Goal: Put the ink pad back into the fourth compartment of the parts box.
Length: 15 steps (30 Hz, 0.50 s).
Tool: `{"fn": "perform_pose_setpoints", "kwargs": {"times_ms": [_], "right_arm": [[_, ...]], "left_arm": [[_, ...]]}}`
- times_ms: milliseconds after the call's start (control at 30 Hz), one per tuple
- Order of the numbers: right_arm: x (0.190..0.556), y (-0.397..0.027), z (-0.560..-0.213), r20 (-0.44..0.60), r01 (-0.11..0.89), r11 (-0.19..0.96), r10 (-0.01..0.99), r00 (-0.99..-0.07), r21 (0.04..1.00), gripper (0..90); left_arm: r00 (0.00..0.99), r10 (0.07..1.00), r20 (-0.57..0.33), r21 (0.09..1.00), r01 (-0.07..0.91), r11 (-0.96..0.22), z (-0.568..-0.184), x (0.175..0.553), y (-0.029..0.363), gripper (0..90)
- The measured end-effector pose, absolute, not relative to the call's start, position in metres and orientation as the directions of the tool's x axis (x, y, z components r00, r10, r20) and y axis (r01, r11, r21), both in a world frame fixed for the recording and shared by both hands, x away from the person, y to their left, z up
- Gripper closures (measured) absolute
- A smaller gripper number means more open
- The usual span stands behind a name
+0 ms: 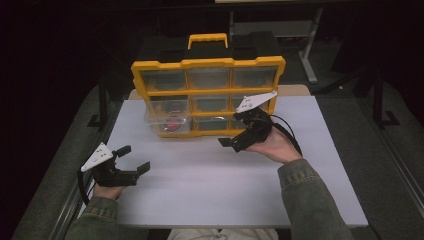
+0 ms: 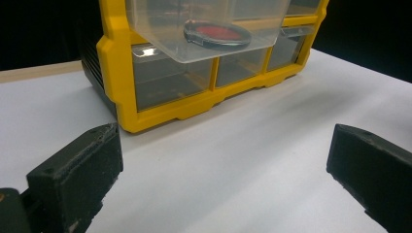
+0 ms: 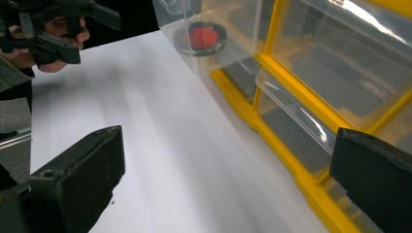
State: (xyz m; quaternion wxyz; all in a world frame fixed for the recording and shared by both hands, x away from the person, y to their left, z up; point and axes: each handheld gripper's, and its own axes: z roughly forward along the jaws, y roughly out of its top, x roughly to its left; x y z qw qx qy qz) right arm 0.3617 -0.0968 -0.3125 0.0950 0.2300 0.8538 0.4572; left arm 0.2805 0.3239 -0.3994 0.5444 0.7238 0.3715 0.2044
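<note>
Clear plastic drawer (image 1: 167,121) is sticking out of the yellow cabinet (image 1: 207,64), a red disc (image 1: 172,125) lying inside. Both tools, left tool (image 1: 134,159) and right tool (image 1: 235,136), are gaping wide, gripping nothing; closing it is probably remaining.

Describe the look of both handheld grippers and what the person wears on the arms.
Both the left gripper and the right gripper are matte black with two blocky, rough-textured jaws. Each carries a pale grey three-cornered plate with small dark dots on top, and a black cable trails from it. The sleeves are olive green with buttoned cuffs.
</note>
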Motion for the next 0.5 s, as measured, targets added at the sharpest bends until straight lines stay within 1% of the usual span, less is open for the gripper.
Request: {"fn": "perform_pose_setpoints", "kwargs": {"times_ms": [233, 500], "right_arm": [[0.358, -0.114, -0.325, 0.081, 0.337, 0.433, 0.510, -0.856, 0.836, 0.0], [0.349, -0.130, -0.339, 0.075, 0.347, 0.416, 0.545, -0.835, 0.840, 0.0]], "left_arm": [[0.640, 0.761, -0.107, 0.940, 0.315, -0.133, -0.399, 0.280, 0.324, 0.0], [0.639, 0.762, -0.106, 0.941, 0.313, -0.132, -0.399, 0.279, 0.324, 0.0]]}}
